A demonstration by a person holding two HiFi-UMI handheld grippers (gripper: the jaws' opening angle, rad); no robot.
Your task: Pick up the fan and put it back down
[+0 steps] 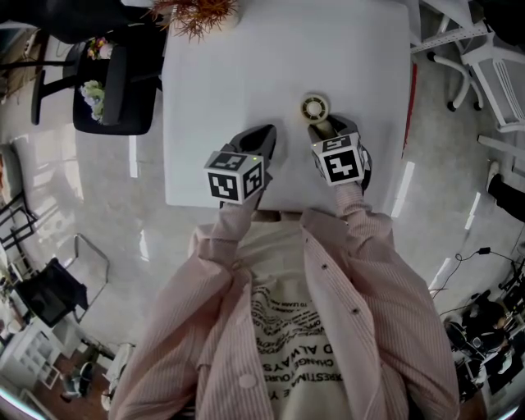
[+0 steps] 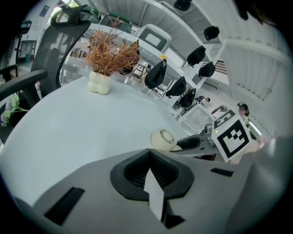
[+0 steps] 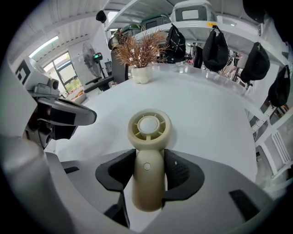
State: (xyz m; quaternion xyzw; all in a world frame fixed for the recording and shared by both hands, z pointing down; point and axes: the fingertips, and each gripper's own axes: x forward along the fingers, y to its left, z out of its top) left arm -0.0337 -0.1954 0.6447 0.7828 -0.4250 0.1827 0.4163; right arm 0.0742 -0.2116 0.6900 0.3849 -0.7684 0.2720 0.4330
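Note:
The cream hand-held fan (image 3: 149,137) lies flat on the white table (image 1: 230,82), its round head (image 1: 314,107) facing up and pointing away from me. My right gripper (image 3: 147,164) reaches down over the handle, with a dark pad against each side of it. My left gripper (image 1: 261,138) hovers just left of the fan with its jaws shut and nothing between them (image 2: 150,171). In the left gripper view the fan (image 2: 163,139) shows ahead to the right, with the right gripper (image 2: 197,142) on it.
A white vase of dried brown plants (image 1: 197,12) stands at the table's far edge. A black office chair (image 1: 115,82) sits left of the table. White chairs (image 1: 492,74) stand to the right, and shelving with black bags (image 3: 215,45) lies beyond the table.

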